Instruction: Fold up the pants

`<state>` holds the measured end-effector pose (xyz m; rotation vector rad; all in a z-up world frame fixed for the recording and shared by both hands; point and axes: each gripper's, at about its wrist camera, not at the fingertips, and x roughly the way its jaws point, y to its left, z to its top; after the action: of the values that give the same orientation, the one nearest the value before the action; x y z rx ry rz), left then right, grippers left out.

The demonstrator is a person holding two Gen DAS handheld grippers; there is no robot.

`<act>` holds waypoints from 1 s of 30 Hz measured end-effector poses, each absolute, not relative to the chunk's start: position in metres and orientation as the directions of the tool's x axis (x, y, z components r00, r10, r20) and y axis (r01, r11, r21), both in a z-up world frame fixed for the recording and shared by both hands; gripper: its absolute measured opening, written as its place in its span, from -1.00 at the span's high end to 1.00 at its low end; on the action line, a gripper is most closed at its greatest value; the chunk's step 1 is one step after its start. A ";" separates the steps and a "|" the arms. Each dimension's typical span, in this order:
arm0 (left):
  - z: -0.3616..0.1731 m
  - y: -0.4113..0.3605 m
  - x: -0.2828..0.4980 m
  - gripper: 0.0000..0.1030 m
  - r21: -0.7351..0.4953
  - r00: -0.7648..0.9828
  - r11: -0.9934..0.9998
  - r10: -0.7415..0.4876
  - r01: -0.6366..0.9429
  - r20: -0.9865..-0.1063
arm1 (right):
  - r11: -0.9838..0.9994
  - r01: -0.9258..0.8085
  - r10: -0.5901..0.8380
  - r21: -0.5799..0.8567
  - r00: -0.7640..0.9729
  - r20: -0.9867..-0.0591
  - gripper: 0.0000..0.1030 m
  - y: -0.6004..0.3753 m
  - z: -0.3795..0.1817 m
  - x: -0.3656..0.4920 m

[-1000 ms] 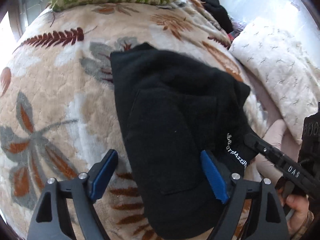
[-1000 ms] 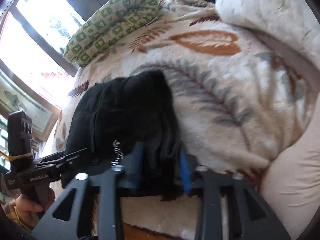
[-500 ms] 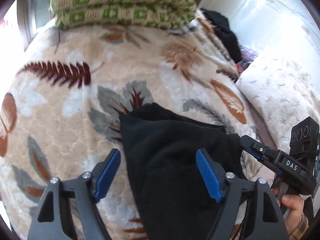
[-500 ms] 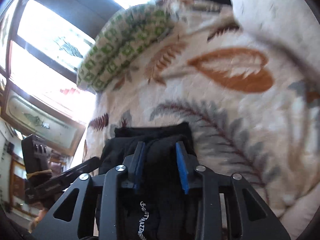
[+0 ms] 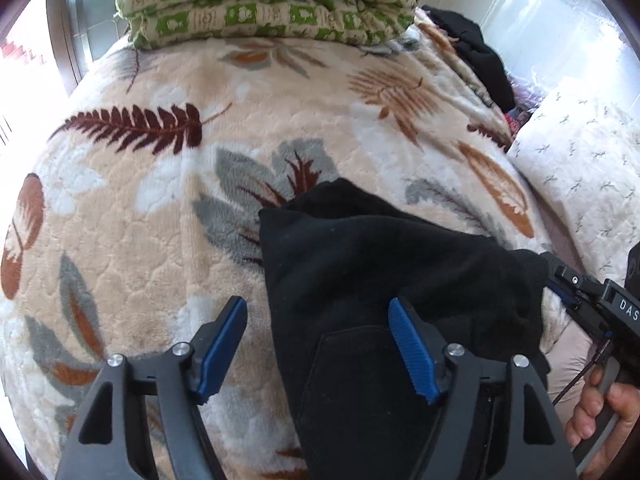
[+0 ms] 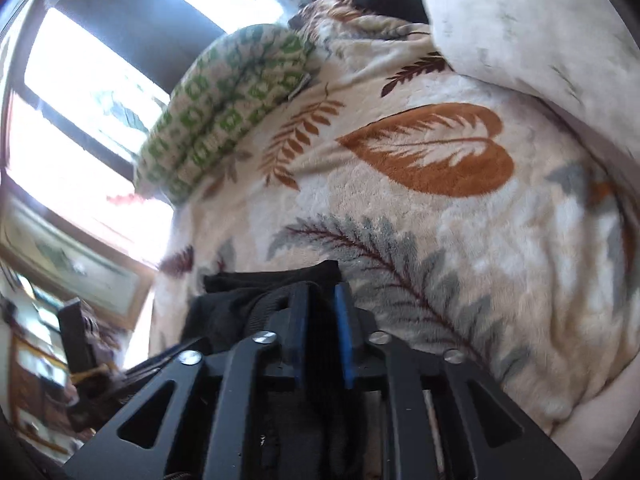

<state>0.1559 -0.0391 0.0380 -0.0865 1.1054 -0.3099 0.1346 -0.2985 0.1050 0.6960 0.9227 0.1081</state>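
1. Since a second ago, the black pants (image 5: 384, 280) are drawn nearer to both cameras, and more of the leaf-patterned blanket (image 5: 168, 216) is bared beyond them.
2. The pants are seen folded on the blanket on the bed.
3. The left hand-held gripper (image 5: 320, 344) is held wide open over the pants' left edge, gripping nothing.
4. The right hand-held gripper (image 6: 322, 332) is clamped on a bunched edge of the pants.
5. A folded green-and-cream quilt (image 5: 264, 0) is stacked at the blanket's far end.
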 end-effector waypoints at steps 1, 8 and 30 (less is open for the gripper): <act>0.043 -0.037 0.152 -0.46 -0.225 0.422 0.952 -0.296 0.210 -0.857 | 0.774 0.199 0.376 0.602 0.620 -0.689 0.46 -0.298 0.106 0.132; 0.061 -0.038 0.123 -0.46 -0.155 0.482 0.947 -0.278 0.280 -0.831 | 0.762 0.172 0.402 0.624 0.630 -0.665 0.46 -0.291 0.112 0.133; 0.048 -0.050 0.109 -0.49 -0.108 0.465 0.937 -0.261 0.331 -0.846 | 0.810 0.094 0.421 0.579 0.593 -0.686 0.75 -0.263 0.113 0.149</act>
<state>0.1090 -0.0503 0.0477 0.0755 1.0248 -0.3644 0.1490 -0.2633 0.1127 0.6176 0.9304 0.2046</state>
